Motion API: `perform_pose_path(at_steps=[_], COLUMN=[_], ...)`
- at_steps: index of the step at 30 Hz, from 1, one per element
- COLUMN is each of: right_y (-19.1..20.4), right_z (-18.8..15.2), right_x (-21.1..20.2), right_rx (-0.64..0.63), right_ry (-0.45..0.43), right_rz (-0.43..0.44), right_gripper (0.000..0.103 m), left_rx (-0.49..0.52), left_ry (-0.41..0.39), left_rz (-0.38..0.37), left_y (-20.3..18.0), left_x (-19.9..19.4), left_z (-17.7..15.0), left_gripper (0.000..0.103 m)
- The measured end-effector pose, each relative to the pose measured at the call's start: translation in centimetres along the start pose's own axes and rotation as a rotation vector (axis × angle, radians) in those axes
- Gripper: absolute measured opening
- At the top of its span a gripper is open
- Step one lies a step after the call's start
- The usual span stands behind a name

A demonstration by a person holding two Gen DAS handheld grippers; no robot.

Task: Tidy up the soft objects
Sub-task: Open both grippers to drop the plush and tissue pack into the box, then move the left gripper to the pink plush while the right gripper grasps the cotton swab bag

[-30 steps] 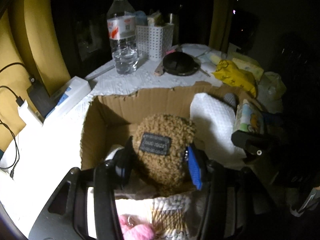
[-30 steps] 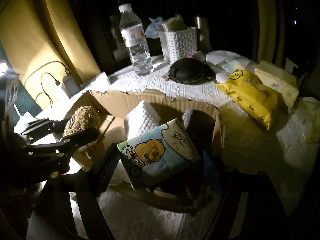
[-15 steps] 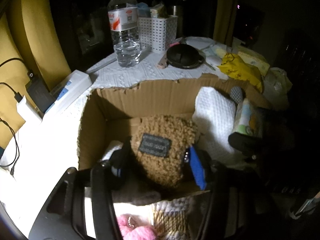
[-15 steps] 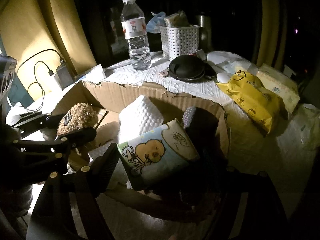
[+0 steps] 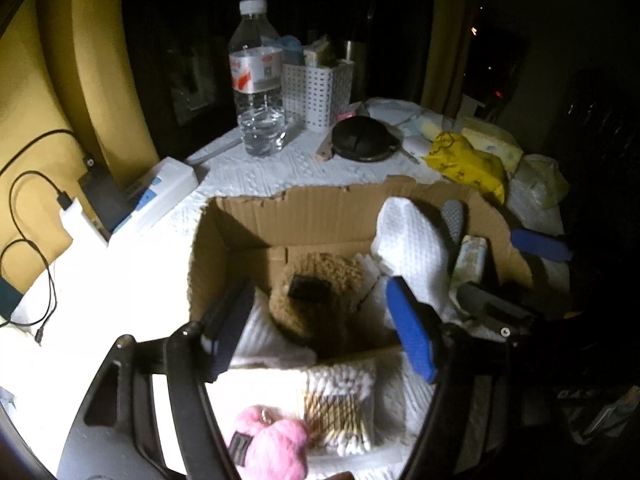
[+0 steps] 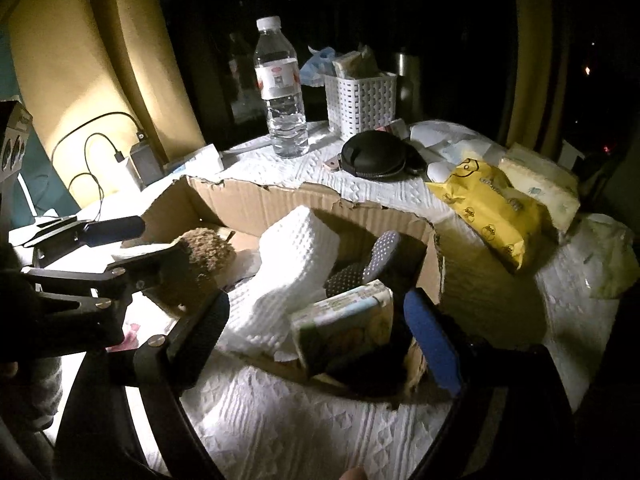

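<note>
An open cardboard box (image 5: 328, 216) (image 6: 256, 204) stands on the white cloth. A brown fuzzy pouch (image 5: 320, 292) (image 6: 210, 250) lies on its floor. My left gripper (image 5: 320, 328) hovers just above the pouch, its jaws opening, and neither pad touches it. A duck-print tissue pack (image 6: 344, 324) (image 5: 470, 264) leans in the box's near right corner. My right gripper (image 6: 316, 340) straddles it with jaws opening, pads apart from the pack. A white waffle towel (image 6: 296, 268) (image 5: 408, 248) and grey dotted socks (image 6: 372, 256) also sit in the box.
A pink fluffy item (image 5: 272, 444) and a cotton swab pack (image 5: 340, 408) lie in front of the box. Behind it stand a water bottle (image 5: 256, 80), white basket (image 5: 320, 88) and black round case (image 5: 362, 142). Yellow packs (image 6: 492, 204) lie right; chargers and cables (image 5: 80, 208) lie left.
Both grippers widened and let go. The brown pouch dropped to the box floor as the left gripper lifted. The tissue pack tipped down into the box corner.
</note>
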State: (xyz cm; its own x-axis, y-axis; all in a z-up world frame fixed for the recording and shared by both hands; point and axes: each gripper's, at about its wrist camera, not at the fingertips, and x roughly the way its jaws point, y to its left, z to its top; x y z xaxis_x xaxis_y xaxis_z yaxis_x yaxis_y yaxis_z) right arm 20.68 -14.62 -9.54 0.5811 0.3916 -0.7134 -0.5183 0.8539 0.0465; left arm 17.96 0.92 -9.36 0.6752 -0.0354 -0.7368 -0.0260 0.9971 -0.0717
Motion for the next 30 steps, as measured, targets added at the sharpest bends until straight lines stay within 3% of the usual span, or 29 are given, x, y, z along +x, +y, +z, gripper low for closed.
perform_pose_path(at_steps=[15,30], right_y=[2.0,5.0], right_z=[-1.2,-2.4], right_x=[-3.1,-3.0], right_rx=[-0.005,-0.012], right_ry=[-0.014,0.012], right_rz=[-0.006,0.012], right_gripper=[0.091,0.091], left_rx=[-0.008,-0.067], left_ry=[-0.031,-0.006], left_rz=[0.01,0.021], left_y=[0.9,4.3], left_x=[-4.3,-5.3], left_z=[-2.2,-5.5], left_gripper=[0.07,0.07])
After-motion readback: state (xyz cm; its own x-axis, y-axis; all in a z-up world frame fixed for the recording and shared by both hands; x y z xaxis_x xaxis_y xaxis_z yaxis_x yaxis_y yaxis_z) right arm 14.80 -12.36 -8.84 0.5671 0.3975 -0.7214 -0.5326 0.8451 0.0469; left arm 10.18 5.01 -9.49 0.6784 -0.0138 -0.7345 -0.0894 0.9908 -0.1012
